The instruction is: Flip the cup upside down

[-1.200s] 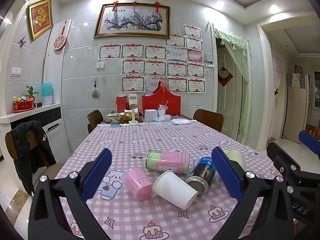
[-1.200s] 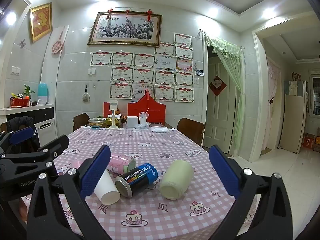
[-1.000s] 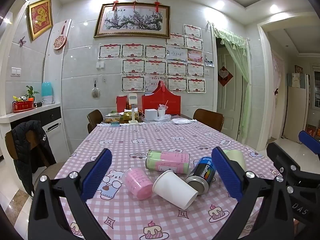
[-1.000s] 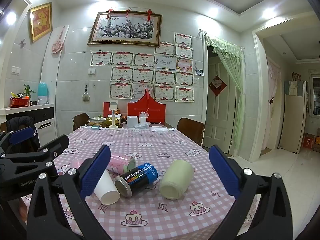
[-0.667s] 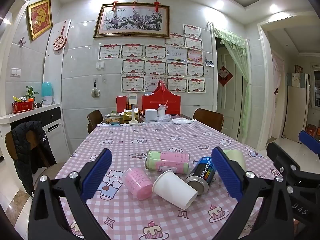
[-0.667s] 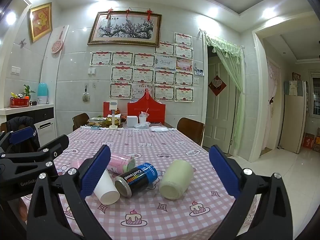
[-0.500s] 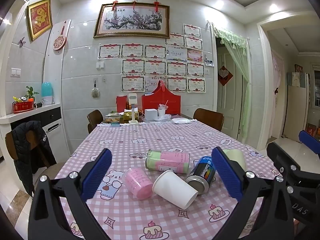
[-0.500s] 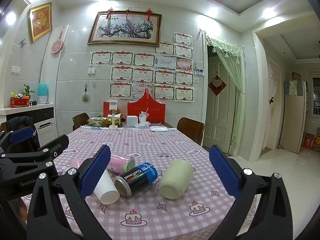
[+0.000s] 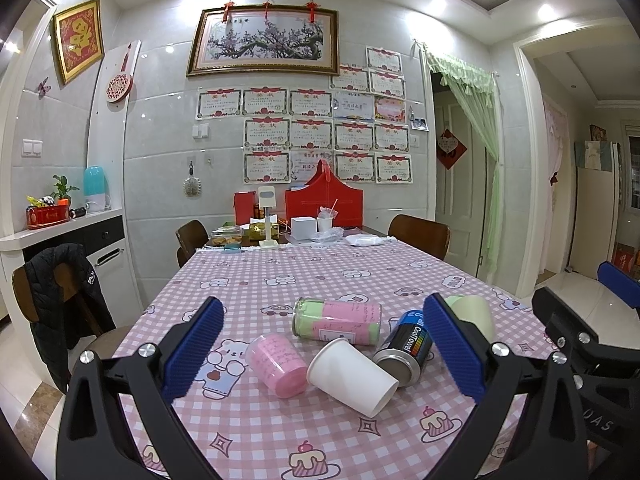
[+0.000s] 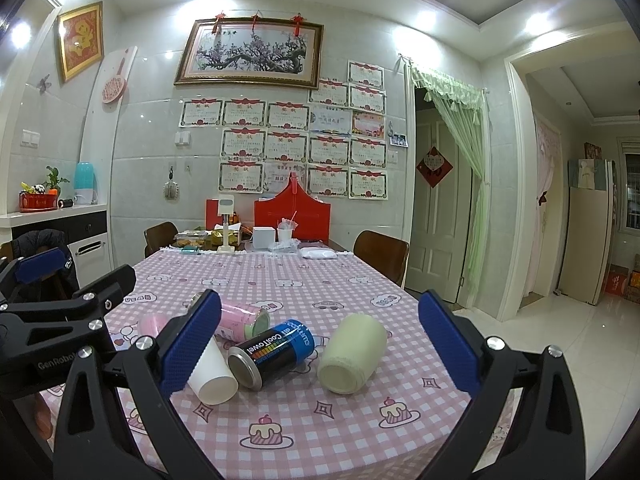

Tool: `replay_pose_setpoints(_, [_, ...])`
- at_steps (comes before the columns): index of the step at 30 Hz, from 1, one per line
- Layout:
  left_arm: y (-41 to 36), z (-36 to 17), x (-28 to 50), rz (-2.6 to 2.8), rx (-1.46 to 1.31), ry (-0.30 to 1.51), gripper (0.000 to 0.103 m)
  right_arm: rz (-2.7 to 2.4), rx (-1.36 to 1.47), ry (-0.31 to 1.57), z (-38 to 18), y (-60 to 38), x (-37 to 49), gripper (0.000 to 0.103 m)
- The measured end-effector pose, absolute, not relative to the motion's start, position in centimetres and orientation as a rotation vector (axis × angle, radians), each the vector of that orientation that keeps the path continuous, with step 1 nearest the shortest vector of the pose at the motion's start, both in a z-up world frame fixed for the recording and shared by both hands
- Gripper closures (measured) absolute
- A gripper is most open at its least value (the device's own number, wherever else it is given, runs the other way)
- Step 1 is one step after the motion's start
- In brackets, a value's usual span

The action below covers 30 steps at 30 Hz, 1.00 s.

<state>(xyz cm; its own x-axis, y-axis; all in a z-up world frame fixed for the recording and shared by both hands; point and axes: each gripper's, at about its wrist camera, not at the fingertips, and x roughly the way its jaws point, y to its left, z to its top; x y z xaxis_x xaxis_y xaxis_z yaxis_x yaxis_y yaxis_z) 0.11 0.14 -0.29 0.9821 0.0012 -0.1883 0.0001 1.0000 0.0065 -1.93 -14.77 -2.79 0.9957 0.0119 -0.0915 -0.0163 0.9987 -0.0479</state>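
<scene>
Cup (image 9: 352, 376) sideways on checked tablecloth (image 9: 280, 432)

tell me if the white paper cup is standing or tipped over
Tipped over: the white paper cup lies on its side on the tablecloth, its side wall along the cloth.

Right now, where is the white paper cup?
In the left wrist view the white paper cup lies on its side on the checked tablecloth, between the pink cup and the CoolTowel can.

On the table lie one white paper cup (image 9: 352, 376), one pink cup (image 9: 276, 364), one cream cup (image 10: 352, 354), and two cans (image 9: 336, 322) (image 10: 272, 354).
</scene>
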Motion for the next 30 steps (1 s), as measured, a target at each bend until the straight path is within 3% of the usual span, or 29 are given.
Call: replay_pose_setpoints(30, [-0.3, -1.0, 0.8, 0.003, 0.023, 0.213, 0.005, 0.011, -0.038, 0.117, -3.8, -15.1, -0.7, 0.008])
